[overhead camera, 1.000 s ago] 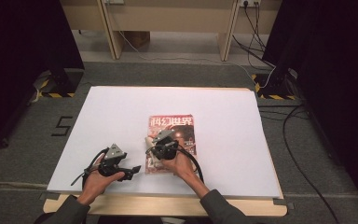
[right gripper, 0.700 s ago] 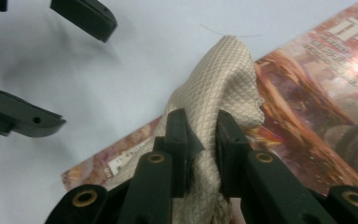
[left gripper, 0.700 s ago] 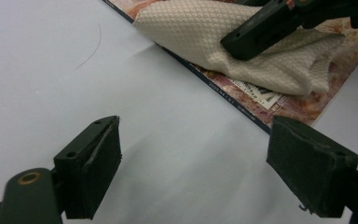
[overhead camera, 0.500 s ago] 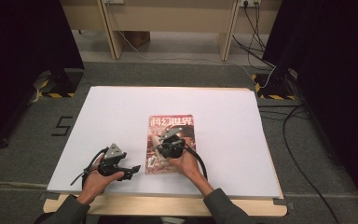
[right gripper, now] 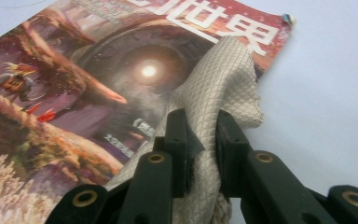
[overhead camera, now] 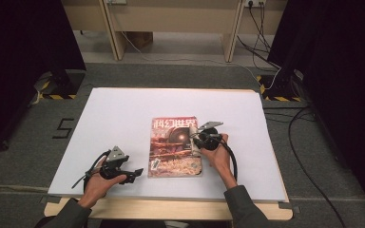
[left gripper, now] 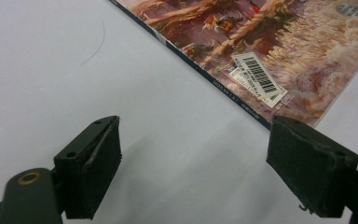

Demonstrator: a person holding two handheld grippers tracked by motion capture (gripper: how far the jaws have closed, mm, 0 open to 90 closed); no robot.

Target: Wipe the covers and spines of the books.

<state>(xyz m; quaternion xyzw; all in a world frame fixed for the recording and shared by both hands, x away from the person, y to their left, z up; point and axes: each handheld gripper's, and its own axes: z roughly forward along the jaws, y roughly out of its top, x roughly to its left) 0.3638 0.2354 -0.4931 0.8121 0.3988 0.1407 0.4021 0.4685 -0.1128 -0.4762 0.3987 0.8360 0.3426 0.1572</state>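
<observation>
From above, our right gripper (overhead camera: 200, 138) pinches a soft, light cloth (overhead camera: 193, 138) over the magazine (overhead camera: 175, 147), our left gripper (overhead camera: 134, 173) gapes empty beside it; closer, the quilted cloth (right gripper: 214, 88) bunches limply between our jaws.

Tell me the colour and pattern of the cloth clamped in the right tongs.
The cloth is beige with a fine quilted diamond pattern; the right gripper view shows it best.

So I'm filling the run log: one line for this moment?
right gripper: shut on cloth over magazine | left gripper: open, beside magazine
</observation>
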